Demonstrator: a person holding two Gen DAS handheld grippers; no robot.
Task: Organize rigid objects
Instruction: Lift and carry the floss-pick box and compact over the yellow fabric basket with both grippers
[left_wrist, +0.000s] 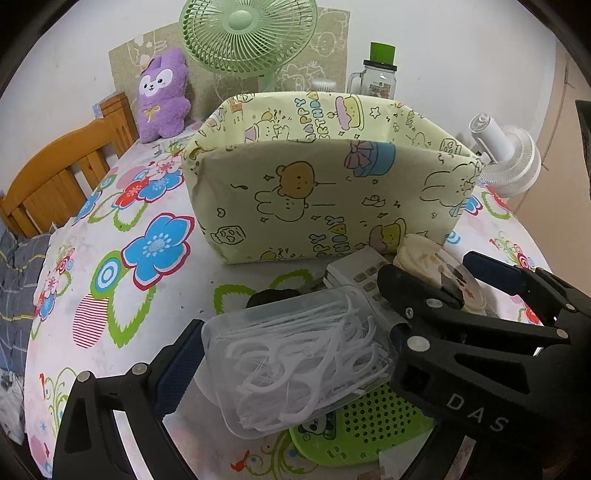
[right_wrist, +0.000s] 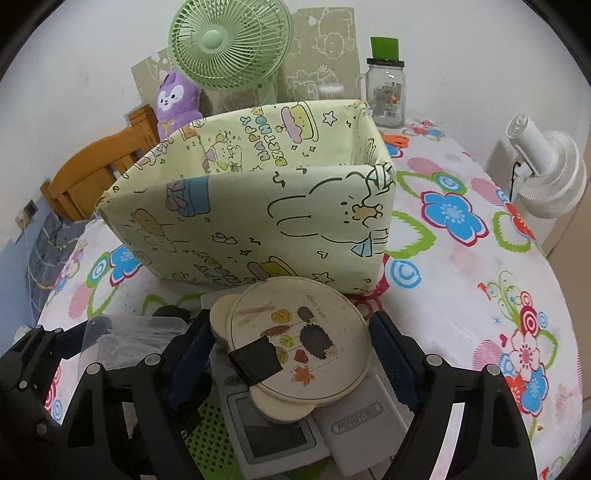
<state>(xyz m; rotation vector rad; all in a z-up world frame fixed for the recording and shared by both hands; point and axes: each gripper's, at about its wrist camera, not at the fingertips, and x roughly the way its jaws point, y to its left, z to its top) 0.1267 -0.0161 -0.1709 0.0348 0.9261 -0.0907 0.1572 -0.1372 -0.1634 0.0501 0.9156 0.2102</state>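
A pale yellow cartoon-print fabric box (left_wrist: 325, 192) stands open on the floral table; it also shows in the right wrist view (right_wrist: 251, 221). My left gripper (left_wrist: 295, 354) is shut on a clear plastic box of white floss picks (left_wrist: 299, 365), just in front of the fabric box. My right gripper (right_wrist: 291, 365) is closed around a round beige hedgehog-print mirror (right_wrist: 299, 343) with black tape on it, its pads (right_wrist: 388, 354) at the mirror's rims. The mirror lies on a grey remote control (right_wrist: 354, 421). In the left wrist view the right gripper (left_wrist: 491, 295) sits to the right.
A green perforated board (left_wrist: 365, 424) lies under the items. Behind the box are a green fan (left_wrist: 247, 33), a purple plush toy (left_wrist: 162, 96), a glass jar with green lid (left_wrist: 376, 77) and a white fan (left_wrist: 506, 162). A wooden chair (left_wrist: 62, 173) stands at left.
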